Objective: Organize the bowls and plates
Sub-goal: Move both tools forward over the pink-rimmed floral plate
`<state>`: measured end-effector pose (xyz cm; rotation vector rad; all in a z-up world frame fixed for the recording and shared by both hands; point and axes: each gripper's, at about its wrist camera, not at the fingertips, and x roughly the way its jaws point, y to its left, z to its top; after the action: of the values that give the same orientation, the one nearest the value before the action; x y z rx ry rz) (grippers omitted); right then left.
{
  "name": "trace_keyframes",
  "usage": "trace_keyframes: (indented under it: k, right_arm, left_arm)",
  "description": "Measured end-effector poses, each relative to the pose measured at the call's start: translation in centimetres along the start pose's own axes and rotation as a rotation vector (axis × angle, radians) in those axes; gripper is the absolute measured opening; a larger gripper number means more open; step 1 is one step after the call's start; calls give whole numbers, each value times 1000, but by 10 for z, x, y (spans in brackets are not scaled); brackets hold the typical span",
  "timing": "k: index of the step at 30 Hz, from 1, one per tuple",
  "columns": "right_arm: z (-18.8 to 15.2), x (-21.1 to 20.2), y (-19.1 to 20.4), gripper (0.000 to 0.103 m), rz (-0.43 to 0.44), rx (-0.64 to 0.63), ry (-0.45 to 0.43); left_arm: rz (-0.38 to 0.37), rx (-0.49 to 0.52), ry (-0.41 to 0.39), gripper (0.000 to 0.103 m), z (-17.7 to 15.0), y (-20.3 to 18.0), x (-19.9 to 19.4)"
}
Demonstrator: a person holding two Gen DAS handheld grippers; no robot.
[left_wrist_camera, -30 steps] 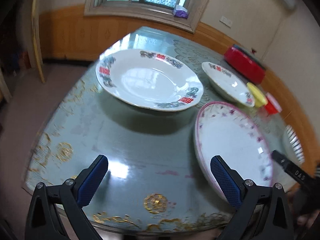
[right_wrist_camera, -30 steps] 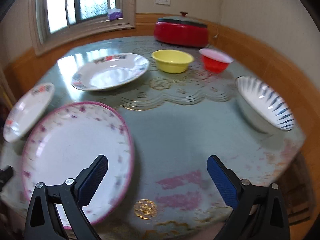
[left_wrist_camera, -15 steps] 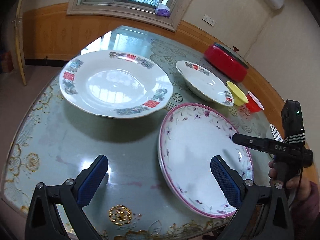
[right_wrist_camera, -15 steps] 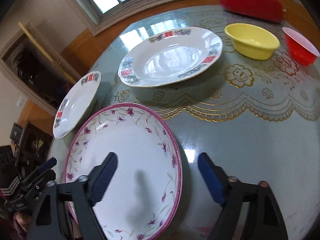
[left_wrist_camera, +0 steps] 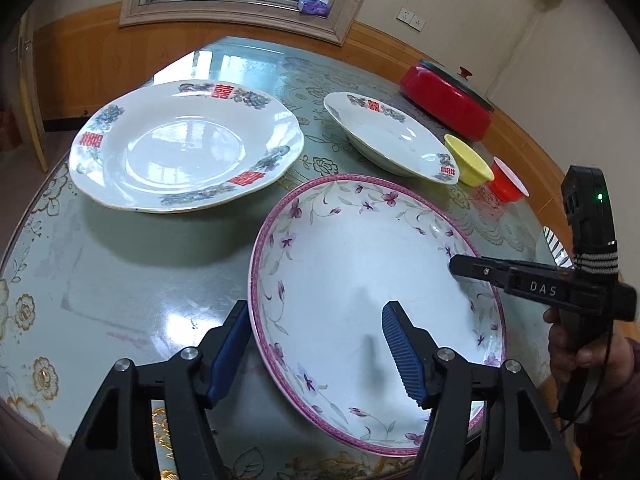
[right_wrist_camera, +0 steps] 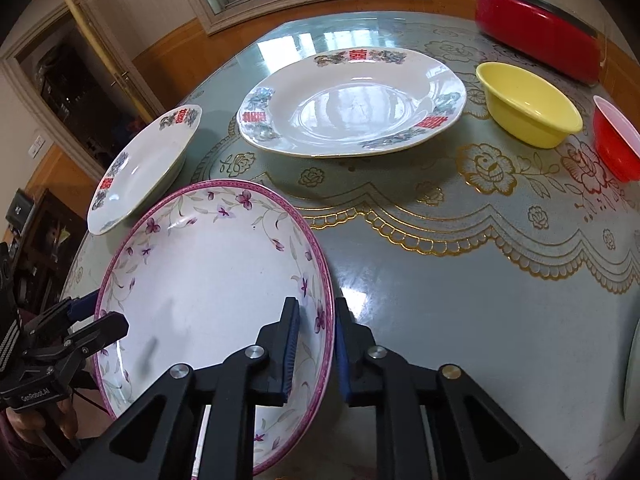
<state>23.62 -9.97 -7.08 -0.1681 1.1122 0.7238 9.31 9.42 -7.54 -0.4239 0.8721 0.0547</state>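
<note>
Between right gripper (right_wrist_camera: 316, 344) fingers: floral plate (right_wrist_camera: 200, 300) rim | left gripper (left_wrist_camera: 316, 344) straddles opposite rim

Both grippers were black plastic with ribbed blue pads and silver screws. The right gripper (left_wrist_camera: 460, 268) carried white "DAS" lettering, a black-and-white striped band and a green light at two o'clock. The left gripper (right_wrist_camera: 100, 316) read "GenRobot.AI".

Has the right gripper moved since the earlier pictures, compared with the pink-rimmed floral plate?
Yes. The right gripper shifted left onto the pink-rimmed floral plate's right rim, jaws closing.
</note>
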Motion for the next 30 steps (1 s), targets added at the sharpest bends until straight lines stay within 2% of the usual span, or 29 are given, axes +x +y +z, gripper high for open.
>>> trace_keyframes:
  k: [16,24,26,30]
  right_arm:
    - [-13,-20,-37,18,-64,45,-13]
    - [-19,-25,-40,18,-92,33,-34]
    - [-20,-28,-45,20,-120,38,-42]
    - [-22,-30,-50,20,-86,31,-30]
  left_arm:
    - [-13,83,31,69,-7,-48,16]
    - [12,55,18,74,-6,-60,23]
    - [10,79,17,74,-9,-67,24]
    - [60,70,-3,75,-12,-69,22]
